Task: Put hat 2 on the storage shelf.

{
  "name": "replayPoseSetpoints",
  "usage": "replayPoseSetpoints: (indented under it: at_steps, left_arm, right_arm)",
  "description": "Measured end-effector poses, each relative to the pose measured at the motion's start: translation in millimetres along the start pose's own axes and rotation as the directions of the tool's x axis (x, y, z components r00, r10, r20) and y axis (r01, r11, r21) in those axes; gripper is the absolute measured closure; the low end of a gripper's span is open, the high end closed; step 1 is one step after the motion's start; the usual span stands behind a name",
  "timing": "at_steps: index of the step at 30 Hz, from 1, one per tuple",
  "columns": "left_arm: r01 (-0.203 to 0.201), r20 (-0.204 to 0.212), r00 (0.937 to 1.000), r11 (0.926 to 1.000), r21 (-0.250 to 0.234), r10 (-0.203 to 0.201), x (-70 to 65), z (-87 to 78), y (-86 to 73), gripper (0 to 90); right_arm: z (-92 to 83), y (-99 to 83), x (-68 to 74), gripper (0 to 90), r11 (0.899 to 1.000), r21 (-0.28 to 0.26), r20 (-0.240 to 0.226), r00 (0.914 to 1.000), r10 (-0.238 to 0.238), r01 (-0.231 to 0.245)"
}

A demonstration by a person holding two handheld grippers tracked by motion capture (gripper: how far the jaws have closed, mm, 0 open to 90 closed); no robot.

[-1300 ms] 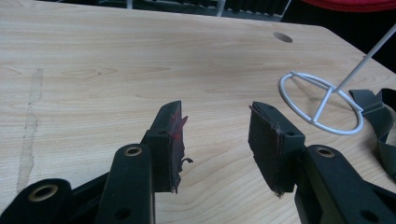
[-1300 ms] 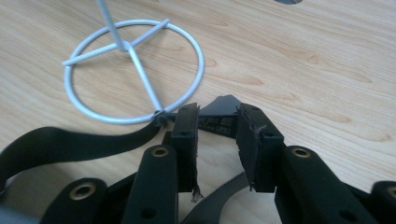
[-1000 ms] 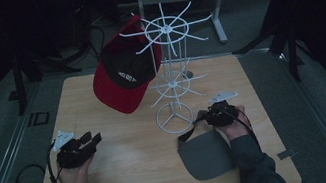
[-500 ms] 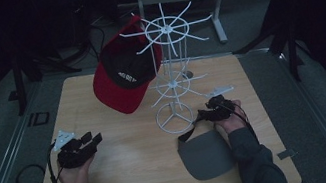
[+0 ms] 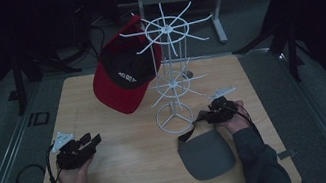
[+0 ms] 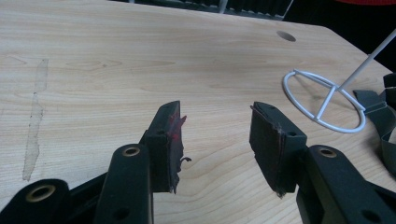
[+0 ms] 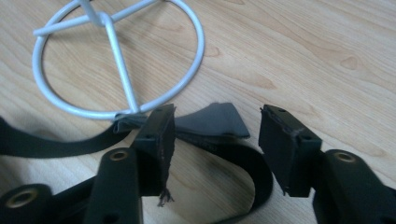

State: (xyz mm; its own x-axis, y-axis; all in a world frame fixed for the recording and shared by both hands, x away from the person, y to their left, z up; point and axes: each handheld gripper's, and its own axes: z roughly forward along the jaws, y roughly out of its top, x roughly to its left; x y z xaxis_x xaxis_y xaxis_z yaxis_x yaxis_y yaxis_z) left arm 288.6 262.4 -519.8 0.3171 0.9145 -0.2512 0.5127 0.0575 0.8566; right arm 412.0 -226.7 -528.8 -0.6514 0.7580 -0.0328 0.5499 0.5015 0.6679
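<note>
1. Right gripper: jaws spread apart, nothing between the pads. The black fabric strap of the grey visor lies flat on the wood just under and ahead of the fingertips, looping from the left fingertip across to below the right one.
2. A small grey tab end of the strap sits right in front of the gap, slightly toward the left fingertip. The strap's long axis runs crosswise to the jaws, so closing here would likely pinch it across its width.
3. Grey flat-brimmed sun visor: in the high view its brim lies on the near side of the right gripper, beside the right hand; its strap runs up to the fingertips. The right hand is much the nearer one.
4. Left gripper: jaws parted, empty, over bare light wooden table. In the high view the left gripper is well apart from the visor.
5. Just beyond the right fingertips: white wire ring base of the spinner rack, touching or nearly touching the strap at its near edge; risk of snagging.
6. Farther: white wire rack upright, with a red and black baseball cap hanging on its left side.
</note>
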Motion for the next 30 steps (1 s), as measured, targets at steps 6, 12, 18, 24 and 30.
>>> replayPoseSetpoints:
  at_steps: [6,12,18,24,30]
  left_arm:
    - [-0.001,0.004,1.0,1.0,0.001,0.001,-0.5,1.2,1.0,54.3]
    - [-0.002,0.005,1.0,1.0,0.002,0.002,-1.1,2.3,0.8,54.3]
    - [0.001,0.004,1.0,1.0,0.0,-0.001,0.0,1.3,1.0,54.3]
    - [-0.001,0.005,1.0,1.0,0.003,0.001,0.1,1.6,1.0,54.3]
    - [-0.001,0.007,1.0,1.0,0.003,0.001,-0.6,2.1,0.7,54.2]
  right_arm:
    - [-4.0,-1.3,-3.1,37.7,1.0,-0.011,-0.013,0.9998,-0.016,0.015]
    - [1.6,0.4,-3.3,33.2,0.997,0.041,-0.004,0.998,-0.062,0.063]
    - [10.5,-0.5,-1.0,31.7,0.99,0.084,-0.013,0.9934,-0.114,0.115]
    - [17.3,-0.8,2.8,31.7,0.984,0.094,0.007,0.9886,-0.15,0.149]
    - [21.7,4.1,4.8,32.2,0.98,0.095,-0.006,0.9846,-0.175,0.174]
